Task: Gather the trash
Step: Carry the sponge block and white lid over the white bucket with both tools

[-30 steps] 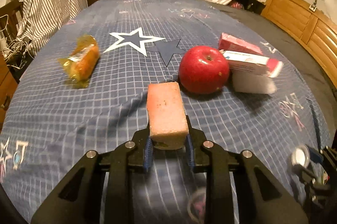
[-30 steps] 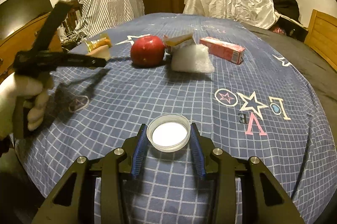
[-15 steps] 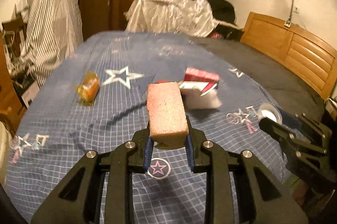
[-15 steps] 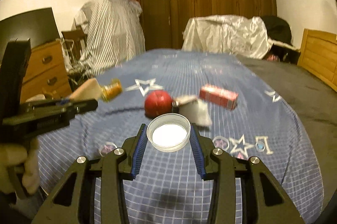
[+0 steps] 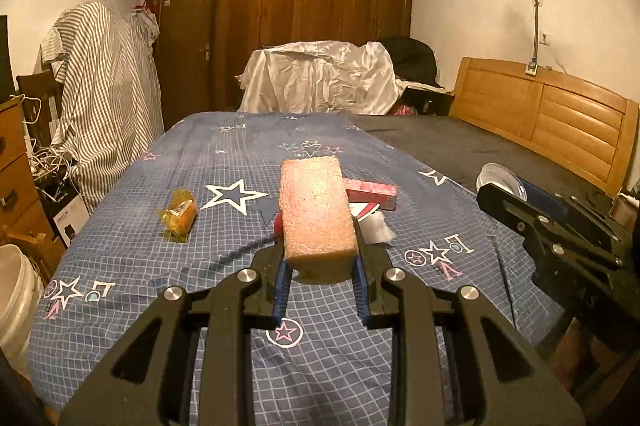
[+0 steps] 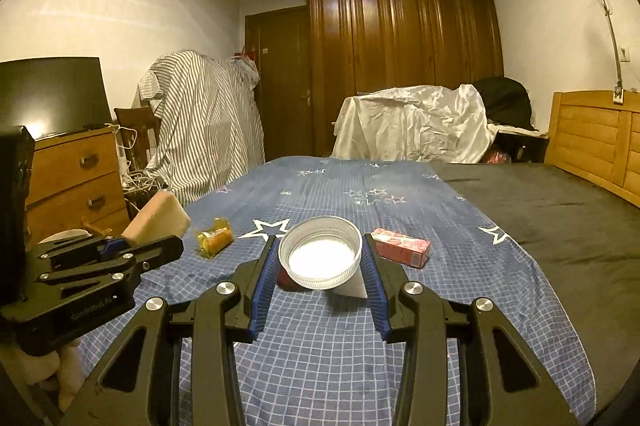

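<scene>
**Both grippers loaded above the bed**

The left gripper (image 5: 321, 276) clamps a pink sponge (image 5: 316, 210); the right gripper (image 6: 320, 272) pinches a white lid (image 6: 321, 258). Both hang over the bed's (image 5: 132, 258) near edge. On its middle lie an orange wrapper (image 5: 179, 214) and a red box (image 6: 401, 248). The bedsheet reads "LOVE" (image 5: 440, 256) upside down.
</scene>
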`<state>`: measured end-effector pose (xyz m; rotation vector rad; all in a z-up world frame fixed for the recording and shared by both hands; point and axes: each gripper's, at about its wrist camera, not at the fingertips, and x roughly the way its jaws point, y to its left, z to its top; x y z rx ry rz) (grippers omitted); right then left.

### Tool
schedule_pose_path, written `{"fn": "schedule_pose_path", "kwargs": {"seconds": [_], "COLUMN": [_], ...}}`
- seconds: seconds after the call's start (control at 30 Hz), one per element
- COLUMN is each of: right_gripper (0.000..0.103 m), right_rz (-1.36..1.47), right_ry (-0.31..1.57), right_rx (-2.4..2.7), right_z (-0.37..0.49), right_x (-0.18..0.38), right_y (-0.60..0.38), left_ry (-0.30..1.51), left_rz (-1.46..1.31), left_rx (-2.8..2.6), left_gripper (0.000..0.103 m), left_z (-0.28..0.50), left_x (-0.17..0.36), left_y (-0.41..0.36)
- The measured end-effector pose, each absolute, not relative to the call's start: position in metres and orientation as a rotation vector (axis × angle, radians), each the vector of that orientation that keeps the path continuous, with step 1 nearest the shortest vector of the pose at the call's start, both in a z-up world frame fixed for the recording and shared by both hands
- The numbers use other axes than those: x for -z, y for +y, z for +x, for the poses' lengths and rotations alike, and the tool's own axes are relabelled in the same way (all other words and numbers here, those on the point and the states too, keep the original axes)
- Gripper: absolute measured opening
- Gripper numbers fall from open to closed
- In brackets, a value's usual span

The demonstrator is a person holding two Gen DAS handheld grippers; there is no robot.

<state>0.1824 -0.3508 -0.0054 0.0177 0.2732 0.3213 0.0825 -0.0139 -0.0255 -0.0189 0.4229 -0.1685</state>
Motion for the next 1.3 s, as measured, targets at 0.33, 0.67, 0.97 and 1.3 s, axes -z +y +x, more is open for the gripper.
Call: {"fn": "schedule_pose_path", "kwargs": {"seconds": [0.33,0.67,0.97,1.3], "right_gripper": [0.042,0.042,0.042,0.042], "right_rz": [0.003,-0.045,-0.083,-0.125], "right_ry": [0.273,0.285,0.298,0.307], "right_rx": [-0.354,-0.485,-0.631,-0.775], "right_z": [0.175,0.207,0.222,0.227], "right_x": [-0.005,-0.024,-0.043,-0.066], "right_y": [-0.343,-0.27,-0.175,-0.07], "left_ry": [0.416,0.449,0.444,0.437], "left_rz": [-0.029,-0.052,-0.085,-0.144], "left_rx": [0.148,0.001,-0.126,-0.244], "left_gripper": [0.025,0.025,0.025,0.025], "left_z": [0.083,0.088,0.081,0.06], "left_x": [0.016,0.011,0.002,-0.001], "left_y": [-0.001,0.066,0.138,0.211]}}
